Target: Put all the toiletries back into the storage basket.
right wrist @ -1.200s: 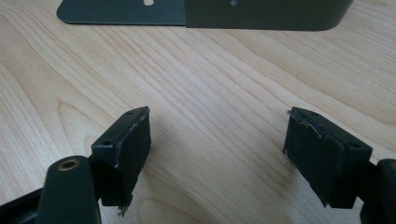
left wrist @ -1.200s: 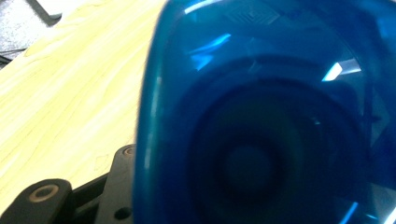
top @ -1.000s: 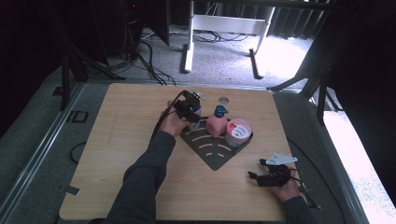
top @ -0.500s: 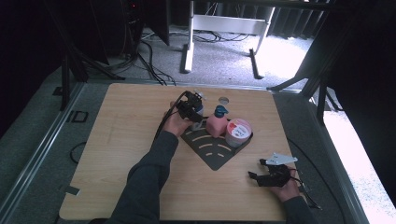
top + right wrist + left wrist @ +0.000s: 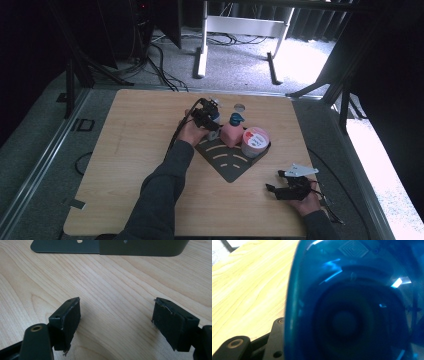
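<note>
My left gripper (image 5: 209, 116) is at the back corner of the dark slotted plate (image 5: 231, 161), held in a hand that reaches in from the bottom. A blue see-through container (image 5: 352, 310) sits right up against its camera, and one black finger (image 5: 276, 340) lies against the container's side, so the jaws look shut on it. On the plate stand a pink bottle with a blue cap (image 5: 232, 131) and a round tub with a pink and white lid (image 5: 255, 141). My right gripper (image 5: 276, 182) rests low over the table at the front right. It is open (image 5: 116, 322) over bare wood.
A small round lid (image 5: 239, 107) lies on the wooden table (image 5: 125, 150) behind the plate. The plate's edge (image 5: 140, 247) lies just ahead of the right gripper. Beyond the table's far edge stand metal frame legs and cables on the floor.
</note>
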Motion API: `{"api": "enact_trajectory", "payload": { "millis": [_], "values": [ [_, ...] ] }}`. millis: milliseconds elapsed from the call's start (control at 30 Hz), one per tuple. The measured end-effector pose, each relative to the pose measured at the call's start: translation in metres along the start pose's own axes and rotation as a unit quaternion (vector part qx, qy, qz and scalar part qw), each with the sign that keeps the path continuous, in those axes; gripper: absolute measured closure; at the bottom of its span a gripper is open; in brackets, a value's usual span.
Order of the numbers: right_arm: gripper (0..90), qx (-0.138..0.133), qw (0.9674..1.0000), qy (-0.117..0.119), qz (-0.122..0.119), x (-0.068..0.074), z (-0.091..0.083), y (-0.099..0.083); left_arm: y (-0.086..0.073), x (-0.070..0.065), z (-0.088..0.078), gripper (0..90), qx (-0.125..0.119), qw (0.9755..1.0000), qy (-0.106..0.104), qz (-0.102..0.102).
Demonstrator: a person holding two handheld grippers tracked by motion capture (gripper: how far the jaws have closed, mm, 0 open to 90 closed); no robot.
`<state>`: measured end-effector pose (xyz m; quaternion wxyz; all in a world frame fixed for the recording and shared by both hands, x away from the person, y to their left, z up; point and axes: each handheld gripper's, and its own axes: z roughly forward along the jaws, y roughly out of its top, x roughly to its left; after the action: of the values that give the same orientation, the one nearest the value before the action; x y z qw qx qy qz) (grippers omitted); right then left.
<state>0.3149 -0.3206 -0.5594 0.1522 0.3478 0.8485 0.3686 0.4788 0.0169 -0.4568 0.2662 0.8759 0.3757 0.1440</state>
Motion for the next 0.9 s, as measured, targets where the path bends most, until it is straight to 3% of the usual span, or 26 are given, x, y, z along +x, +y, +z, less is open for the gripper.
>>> {"api": "enact_trajectory", "payload": {
  "millis": [900],
  "values": [
    [22.2, 0.000, 1.0000, 0.002, 0.002, -0.0004, 0.0000, 0.0000, 0.0051, 0.0009, 0.0097, 54.8, -0.017, 0.9996, -0.019, 0.010]
  ]
}}
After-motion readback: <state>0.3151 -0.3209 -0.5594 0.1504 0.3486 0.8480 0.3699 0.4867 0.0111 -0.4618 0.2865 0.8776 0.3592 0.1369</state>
